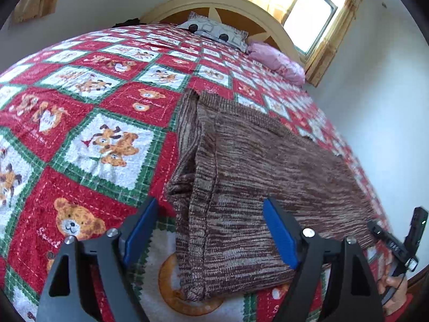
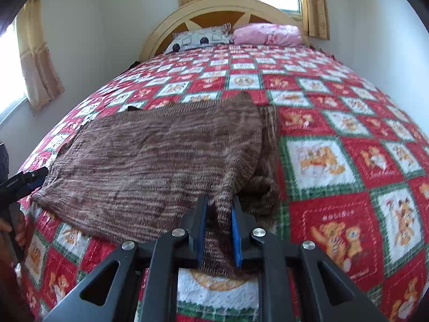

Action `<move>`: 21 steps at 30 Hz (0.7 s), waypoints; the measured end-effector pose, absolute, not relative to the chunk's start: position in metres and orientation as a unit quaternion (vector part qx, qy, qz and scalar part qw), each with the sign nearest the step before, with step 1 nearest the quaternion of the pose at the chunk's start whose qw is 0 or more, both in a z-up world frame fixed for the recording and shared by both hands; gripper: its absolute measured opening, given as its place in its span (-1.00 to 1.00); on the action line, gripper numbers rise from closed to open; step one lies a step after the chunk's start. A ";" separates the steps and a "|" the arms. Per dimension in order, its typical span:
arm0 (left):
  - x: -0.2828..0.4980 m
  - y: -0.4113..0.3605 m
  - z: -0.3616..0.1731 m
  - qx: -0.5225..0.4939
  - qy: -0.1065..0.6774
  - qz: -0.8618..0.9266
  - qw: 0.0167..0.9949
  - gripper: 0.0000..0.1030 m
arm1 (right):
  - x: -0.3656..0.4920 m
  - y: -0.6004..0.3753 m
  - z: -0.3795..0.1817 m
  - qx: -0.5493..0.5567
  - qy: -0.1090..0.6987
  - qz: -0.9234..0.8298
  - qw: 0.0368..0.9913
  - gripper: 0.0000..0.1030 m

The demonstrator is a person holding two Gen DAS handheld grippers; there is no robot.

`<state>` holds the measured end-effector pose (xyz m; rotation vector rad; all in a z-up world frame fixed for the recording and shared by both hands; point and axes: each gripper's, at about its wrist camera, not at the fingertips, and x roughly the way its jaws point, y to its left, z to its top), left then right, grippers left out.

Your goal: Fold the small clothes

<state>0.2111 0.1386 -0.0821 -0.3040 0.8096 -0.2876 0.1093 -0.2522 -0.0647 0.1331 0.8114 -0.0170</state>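
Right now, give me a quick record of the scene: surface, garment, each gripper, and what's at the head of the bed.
surface: bed with red, white and green teddy-bear quilt
garment: brown knit sweater, lying partly folded
left gripper: open, fingers either side of the sweater's edge
right gripper: shut on the sweater's near corner
head of bed: patterned pillow, pink pillow

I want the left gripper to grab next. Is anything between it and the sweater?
Nothing visible. The left gripper stands open with the sweater edge lying between its fingers, on the quilt. The right gripper is already shut on the sweater's near corner, off to the side.
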 end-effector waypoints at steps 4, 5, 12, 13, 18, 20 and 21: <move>0.212 0.123 -0.082 -0.091 0.401 -0.112 0.905 0.61 | 0.111 -0.258 -0.067 0.084 0.397 -0.004 0.914 -0.67; 0.212 0.118 -0.082 -0.076 0.403 -0.105 0.906 0.61 | 0.112 -0.259 -0.067 0.088 0.400 -0.002 0.912 -0.67; 0.210 0.109 -0.083 -0.035 0.408 -0.084 0.908 0.61 | 0.098 -0.261 -0.053 0.096 0.397 0.015 0.912 -0.89; 0.209 0.109 -0.083 -0.034 0.408 -0.084 0.908 0.61 | 0.095 -0.262 -0.051 0.097 0.395 0.013 0.913 -0.89; 0.209 0.107 -0.083 -0.024 0.409 -0.079 0.909 0.61 | 0.082 -0.270 -0.059 0.099 0.408 -0.003 0.907 -0.89; 0.209 0.107 -0.083 -0.021 0.409 -0.078 0.909 0.62 | 0.082 -0.276 -0.068 0.119 0.413 -0.003 0.903 -0.89; 0.209 0.106 -0.083 -0.019 0.409 -0.076 0.909 0.62 | 0.083 -0.279 -0.067 0.128 0.411 -0.004 0.903 -0.89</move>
